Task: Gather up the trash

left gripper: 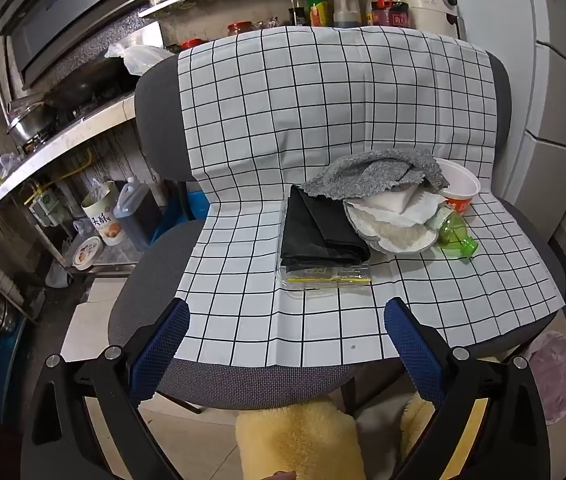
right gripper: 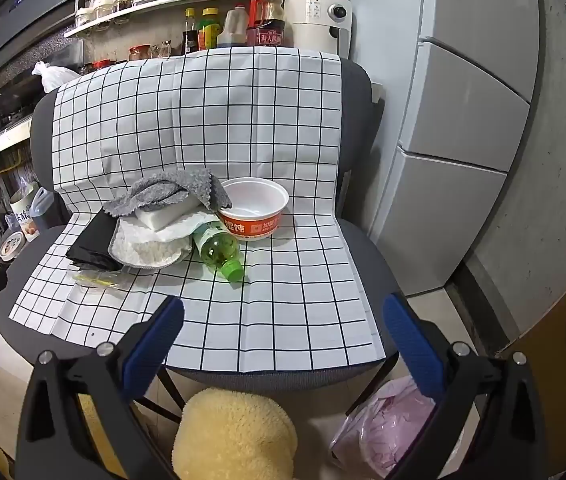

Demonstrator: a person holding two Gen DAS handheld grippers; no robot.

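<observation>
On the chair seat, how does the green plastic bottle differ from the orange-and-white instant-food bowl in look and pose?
The green bottle lies on its side, cap toward the camera; the bowl stands upright, mouth open. The bottle is translucent green with a green cap; the bowl is opaque, white inside with an orange printed wall. The bottle's far end is tucked under the white tissue; the bowl stands clear of it. Both rest on the checked cloth and look empty.
</observation>
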